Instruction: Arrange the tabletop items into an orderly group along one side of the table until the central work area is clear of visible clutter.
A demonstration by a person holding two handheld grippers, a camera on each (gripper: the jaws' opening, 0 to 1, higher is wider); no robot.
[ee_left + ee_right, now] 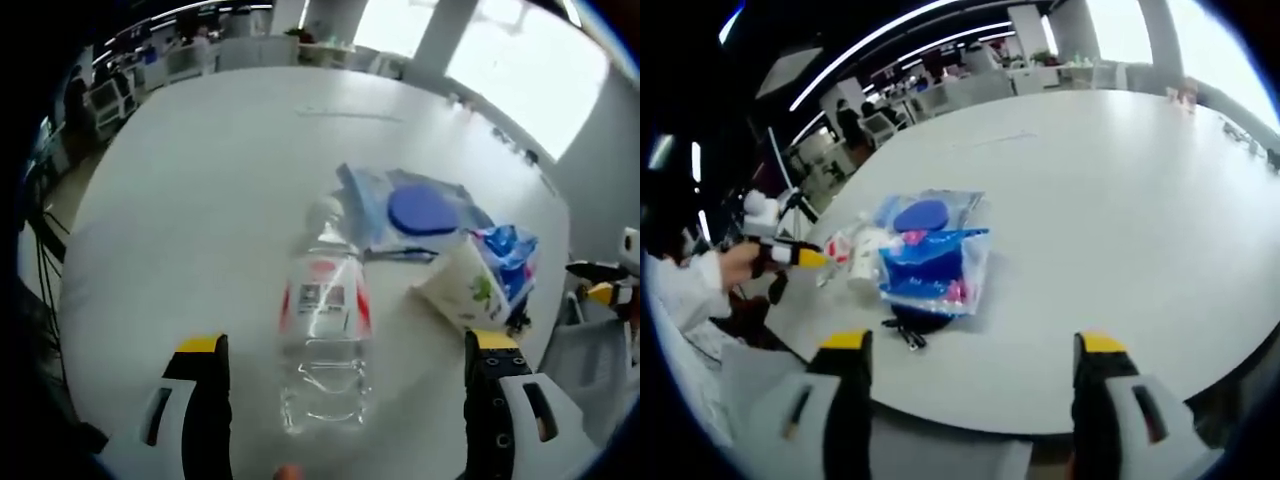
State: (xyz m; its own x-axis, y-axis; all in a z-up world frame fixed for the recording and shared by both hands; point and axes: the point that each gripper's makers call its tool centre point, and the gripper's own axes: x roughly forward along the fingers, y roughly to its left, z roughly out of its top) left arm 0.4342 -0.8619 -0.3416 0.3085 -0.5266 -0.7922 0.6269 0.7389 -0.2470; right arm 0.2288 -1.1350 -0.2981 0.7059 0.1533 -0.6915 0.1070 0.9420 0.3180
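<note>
A clear water bottle with a red and white label lies on the white table, its base between the wide-open jaws of my left gripper, which do not touch it. Just beyond it lie a wipes pack with a round blue lid, a white carton with green print and a blue packet. In the right gripper view my right gripper stands open at the near table edge, short of the same pile: blue packet, wipes pack, carton. The left gripper reaches in there from the left.
A small black object lies by the blue packet near the table edge. A hand in a white sleeve holds the left gripper. The right gripper's yellow tip shows at the far right. Desks and chairs stand beyond the table.
</note>
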